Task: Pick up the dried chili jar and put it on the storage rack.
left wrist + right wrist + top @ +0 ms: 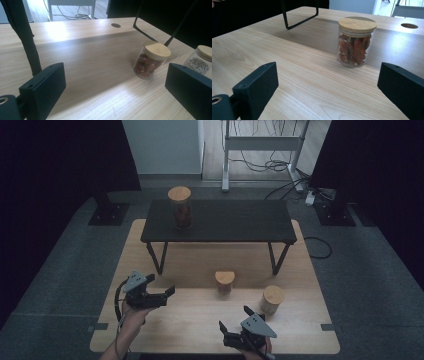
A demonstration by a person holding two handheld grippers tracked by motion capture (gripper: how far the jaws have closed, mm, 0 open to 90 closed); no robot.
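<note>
Left gripper point(169, 292) held low above the table, jaws wide apart, right gripper point(234, 319) near the front edge, jaws spread and empty

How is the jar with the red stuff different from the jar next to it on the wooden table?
The red-filled jar holds reddish-orange pieces, while the pale-filled jar holds small greyish-green bits. In the high view, the red-filled jar stands nearer the black shelf, partly in its shadow; the pale-filled jar sits farther right and nearer the person. Both are clear, upright jars with round wooden lids, standing untouched on the wooden table.
</note>
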